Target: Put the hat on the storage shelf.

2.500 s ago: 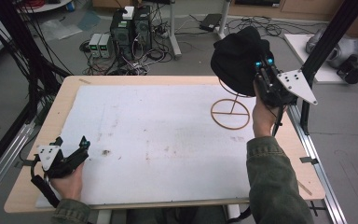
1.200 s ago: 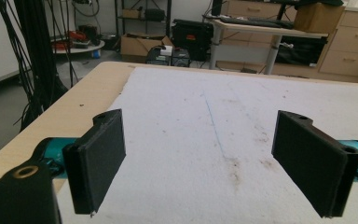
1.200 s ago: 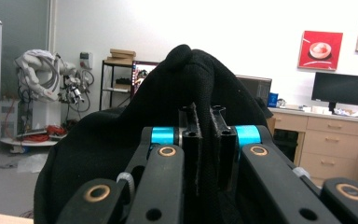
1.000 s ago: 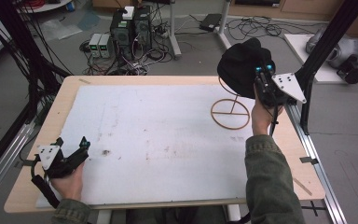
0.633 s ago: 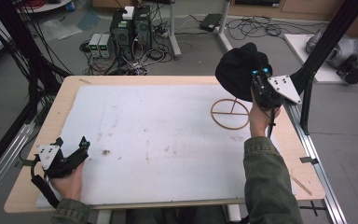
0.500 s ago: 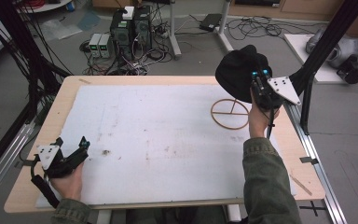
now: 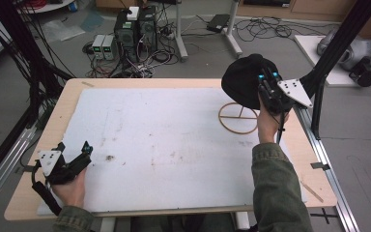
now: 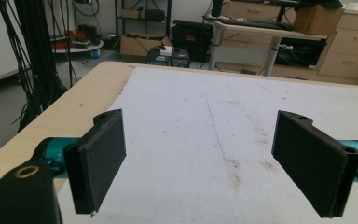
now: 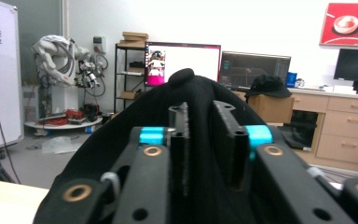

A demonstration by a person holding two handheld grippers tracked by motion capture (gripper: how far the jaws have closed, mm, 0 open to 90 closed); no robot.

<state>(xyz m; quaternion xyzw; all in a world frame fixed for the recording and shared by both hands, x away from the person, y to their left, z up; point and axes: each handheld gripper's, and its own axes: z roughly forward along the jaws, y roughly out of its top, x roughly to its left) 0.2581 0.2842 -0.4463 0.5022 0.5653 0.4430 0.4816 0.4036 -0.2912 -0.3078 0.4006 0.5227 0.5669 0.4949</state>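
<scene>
At the far right of the worktop (image 7: pixel 29 191), the right gripper (image 7: pixel 265 86) holds a black cap (image 7: pixel 241 82) above a wooden ring stand (image 7: pixel 238 117), its fingers (image 9: pixel 181 140) drawn nearly together with a fold of the cap's dark fabric pinched between them. At the near left corner, the left gripper (image 7: pixel 75 162) rests low over the white mat (image 7: pixel 164 145), its fingers (image 8: pixel 100 161) spread wide apart with nothing between them, well apart from the cap
</scene>
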